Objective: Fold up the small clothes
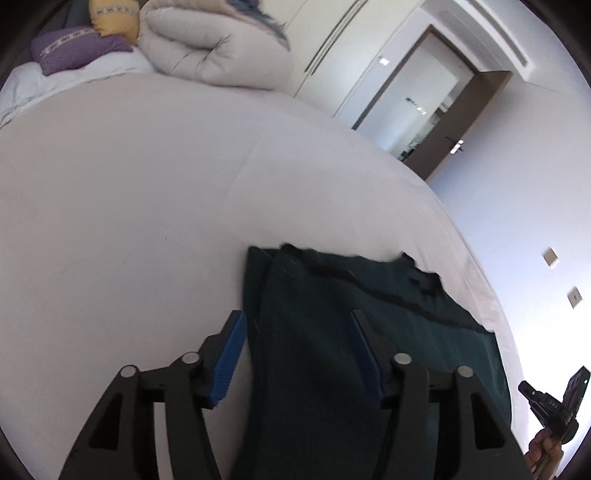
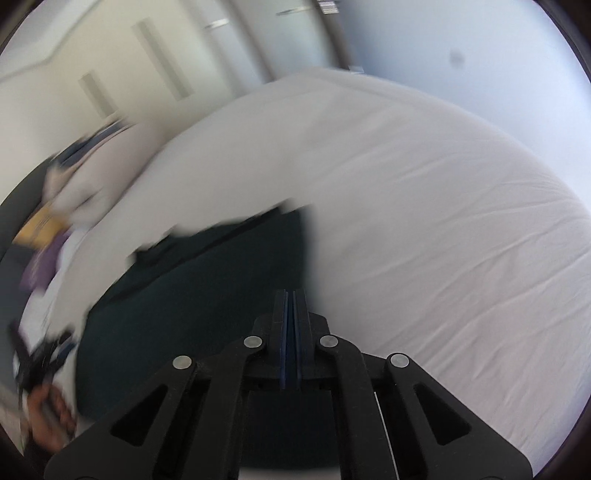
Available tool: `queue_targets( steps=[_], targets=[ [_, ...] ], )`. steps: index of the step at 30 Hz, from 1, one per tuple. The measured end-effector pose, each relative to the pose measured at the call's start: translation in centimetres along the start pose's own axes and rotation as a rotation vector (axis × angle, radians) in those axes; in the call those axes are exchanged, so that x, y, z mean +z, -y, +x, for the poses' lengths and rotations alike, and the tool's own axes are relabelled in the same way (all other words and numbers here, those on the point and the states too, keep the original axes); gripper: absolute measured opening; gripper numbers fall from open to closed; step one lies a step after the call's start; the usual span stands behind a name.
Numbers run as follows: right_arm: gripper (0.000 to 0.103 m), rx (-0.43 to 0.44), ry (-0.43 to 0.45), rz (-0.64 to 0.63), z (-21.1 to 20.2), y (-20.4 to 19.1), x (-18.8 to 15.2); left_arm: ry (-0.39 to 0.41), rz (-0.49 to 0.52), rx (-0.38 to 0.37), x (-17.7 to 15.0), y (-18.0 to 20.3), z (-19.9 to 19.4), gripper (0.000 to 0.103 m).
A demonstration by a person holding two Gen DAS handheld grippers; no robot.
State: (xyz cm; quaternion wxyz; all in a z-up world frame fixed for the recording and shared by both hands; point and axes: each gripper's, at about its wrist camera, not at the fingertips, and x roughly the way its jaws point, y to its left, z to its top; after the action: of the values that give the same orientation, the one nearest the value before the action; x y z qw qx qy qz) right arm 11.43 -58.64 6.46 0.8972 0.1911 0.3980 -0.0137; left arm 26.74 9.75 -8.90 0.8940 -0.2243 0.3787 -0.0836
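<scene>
A dark green garment (image 1: 332, 332) lies folded flat on the white bed (image 1: 129, 203). My left gripper (image 1: 295, 328) is open, its blue-padded fingers straddling the garment's left edge just above it. In the right wrist view, which is blurred, the same garment (image 2: 192, 295) lies to the left of my right gripper (image 2: 290, 295). The right gripper's jaws are pressed together with nothing between them, at the garment's right edge. The right gripper also shows in the left wrist view (image 1: 554, 402) at the far right, held by a hand.
A rolled beige duvet (image 1: 214, 44), a purple pillow (image 1: 74, 48) and a yellow pillow (image 1: 114, 18) lie at the bed's head. An open doorway (image 1: 424, 99) and a wall with switches (image 1: 561, 277) are past the bed's right edge.
</scene>
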Motion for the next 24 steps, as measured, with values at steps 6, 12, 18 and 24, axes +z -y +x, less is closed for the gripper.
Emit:
queue_targets(
  steps=[6,12,18,24],
  targets=[
    [0.009,0.111,-0.209,-0.089,2.8,-3.2,-5.9,-0.088,0.084,0.118,-3.4,-0.6,0.0,0.068],
    [0.010,0.046,-0.131,0.102,0.0,1.2,-6.5,-0.035,0.121,0.210,-3.9,-1.5,-4.2,0.063],
    [0.011,0.265,-0.124,0.110,-1.9,-3.9,-7.0,-0.040,0.327,0.045,-4.3,6.3,-4.9,0.068],
    [0.012,0.472,-0.332,0.063,4.8,-13.8,-12.0,-0.236,0.459,0.137,-7.6,10.2,2.6,0.069]
  ],
)
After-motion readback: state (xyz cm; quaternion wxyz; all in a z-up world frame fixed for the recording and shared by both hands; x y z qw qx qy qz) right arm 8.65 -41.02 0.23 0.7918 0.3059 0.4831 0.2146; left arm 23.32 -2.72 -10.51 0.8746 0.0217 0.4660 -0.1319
